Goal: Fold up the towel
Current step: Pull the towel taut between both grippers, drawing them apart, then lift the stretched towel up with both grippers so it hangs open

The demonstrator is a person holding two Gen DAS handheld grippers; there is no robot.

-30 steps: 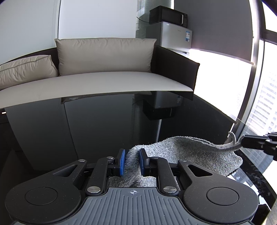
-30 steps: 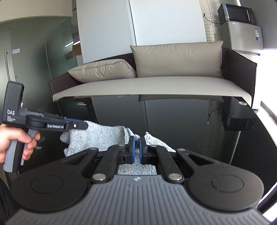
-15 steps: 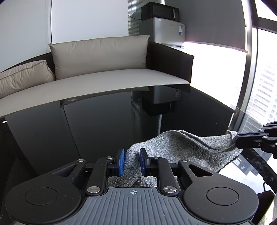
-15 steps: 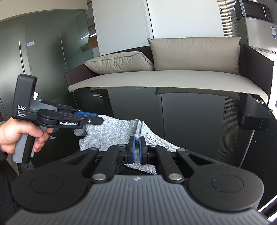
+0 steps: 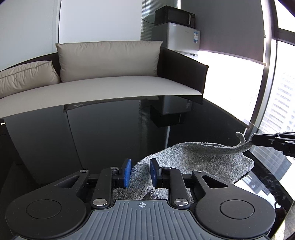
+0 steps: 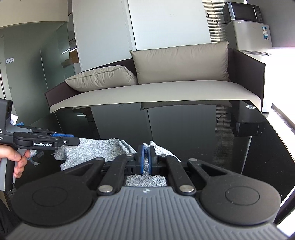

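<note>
Two handheld grippers are working one grey towel [image 5: 193, 162] that is lying partly doubled on a glossy black table [image 5: 110, 140]. Left gripper [image 5: 140, 172] is sitting at the near left end of the cloth with its blue pads [image 5: 127, 172] parted; towel fabric is lying in the gap between them, but neither pad is visibly pressing it, so the jaws are reading as released. Right gripper [image 6: 145, 159] is showing its pads drawn close together and clenching a raised corner of the towel, which is poking up just above the pad tips. From the left wrist view, that pinched corner is hanging lifted at the far right edge while the remaining cloth is resting on the tabletop.

Legible writing: "GenRobot.AI" is printing white on the side of the left gripper as seen from the right wrist camera, with a partial letter "S" on its handle housing. A person's hand [image 6: 12, 158] is gripping that handle. A beige sofa [image 6: 166, 92] is standing beyond the table, and a microwave [image 6: 241, 12] is sitting atop a small fridge [image 6: 250, 35] whose sticker is too small to read
</note>
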